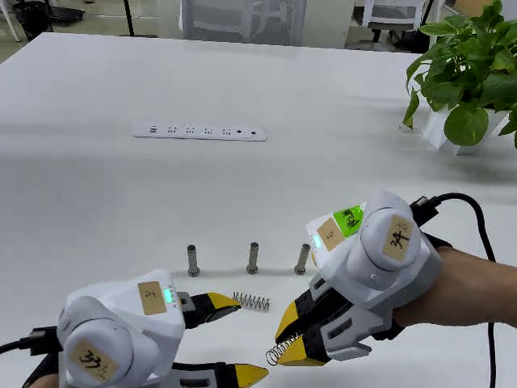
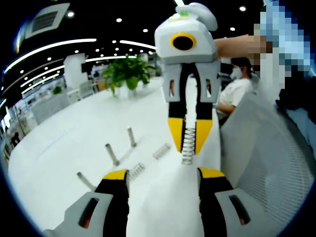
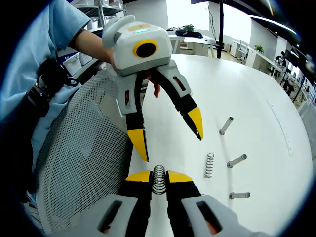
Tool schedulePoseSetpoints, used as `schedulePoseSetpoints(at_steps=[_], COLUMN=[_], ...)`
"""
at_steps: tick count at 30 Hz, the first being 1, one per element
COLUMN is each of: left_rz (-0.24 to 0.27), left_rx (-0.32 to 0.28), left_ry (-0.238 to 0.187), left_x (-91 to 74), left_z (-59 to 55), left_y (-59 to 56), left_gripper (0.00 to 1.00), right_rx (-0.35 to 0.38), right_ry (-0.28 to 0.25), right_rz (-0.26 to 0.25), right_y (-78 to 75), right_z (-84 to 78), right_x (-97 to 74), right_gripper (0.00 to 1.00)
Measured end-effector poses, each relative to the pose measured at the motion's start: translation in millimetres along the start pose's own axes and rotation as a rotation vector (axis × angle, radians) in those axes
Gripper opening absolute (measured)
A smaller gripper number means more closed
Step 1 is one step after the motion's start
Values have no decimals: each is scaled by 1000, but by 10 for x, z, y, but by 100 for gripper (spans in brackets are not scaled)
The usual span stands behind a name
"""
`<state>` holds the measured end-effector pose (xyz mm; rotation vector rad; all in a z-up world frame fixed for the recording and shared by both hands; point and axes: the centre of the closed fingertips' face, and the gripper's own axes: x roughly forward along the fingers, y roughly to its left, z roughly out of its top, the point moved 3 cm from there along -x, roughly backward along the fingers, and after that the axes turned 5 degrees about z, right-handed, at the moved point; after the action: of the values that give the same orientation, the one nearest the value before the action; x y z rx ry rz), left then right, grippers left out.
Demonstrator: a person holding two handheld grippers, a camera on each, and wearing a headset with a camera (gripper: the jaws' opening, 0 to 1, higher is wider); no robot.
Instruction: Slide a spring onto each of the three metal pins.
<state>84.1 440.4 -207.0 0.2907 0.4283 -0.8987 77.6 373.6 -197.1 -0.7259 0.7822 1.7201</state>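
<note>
Three bare metal pins stand upright in a row on the white table (image 1: 97,202): left pin (image 1: 193,260), middle pin (image 1: 253,258), right pin (image 1: 302,259). One loose spring (image 1: 251,301) lies just in front of them, beside the upper jaw of my left gripper (image 1: 242,338), which is open and empty. My right gripper (image 1: 289,343) is shut on a second spring (image 1: 279,350), held above the table. That held spring (image 3: 158,178) stands between the shut jaws. In the left gripper view two loose springs (image 2: 161,150) (image 2: 136,171) lie near the pins (image 2: 111,154).
A white power strip (image 1: 199,131) lies farther back on the table. A potted plant (image 1: 468,73) stands at the back right. A black cable (image 1: 485,242) runs from the right gripper. A mesh chair (image 3: 79,163) is beside the table's near edge.
</note>
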Motion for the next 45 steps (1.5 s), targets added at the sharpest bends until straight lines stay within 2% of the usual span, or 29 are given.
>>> schedulePoseSetpoints(at_steps=[2,5,6,10,15,18,21,22,24,27,33,39,42,45], left_rz=[55,94,122,166,262,293,320,330,352,356,372,388,388,404], left_rx=[-13,-42,-50,-83,-146,-182,-186,-184,-138,-152,-141,-155,-176,-190], left_ry=[-4,-6,-8,-5,-12,-2,-2,1,18,21,15,13,6,0], left_x=[-45,-105,-133,-197,-293,-342,-376,-384,-400,-399,-416,-449,-460,-483], left_z=[-27,-67,-86,-146,-242,-305,-333,-343,-363,-382,-366,-384,-395,-398], left_y=[84,159,209,296,416,457,472,475,472,475,494,514,518,548], left_gripper=[65,76,81,89,100,100,100,100,100,100,100,100,100,100], right_rx=[-1,-4,-6,-13,-24,-34,-44,-47,-57,-89,-119,-166,-197,-210], right_ry=[3,6,7,14,28,37,49,53,68,110,131,153,184,182], right_rz=[1,3,5,15,14,15,14,14,15,11,2,-22,-48,-64], right_y=[-13,-27,-32,-38,-68,-76,-91,-96,-116,-160,-269,-501,-652,-782], right_z=[-4,-3,-3,-2,-7,-6,-6,-6,-10,-30,59,258,345,469], right_x=[-1,0,0,7,16,18,21,23,32,28,-40,-165,-236,-303], right_gripper=[12,12,12,12,12,12,12,12,12,12,12,12,12,12])
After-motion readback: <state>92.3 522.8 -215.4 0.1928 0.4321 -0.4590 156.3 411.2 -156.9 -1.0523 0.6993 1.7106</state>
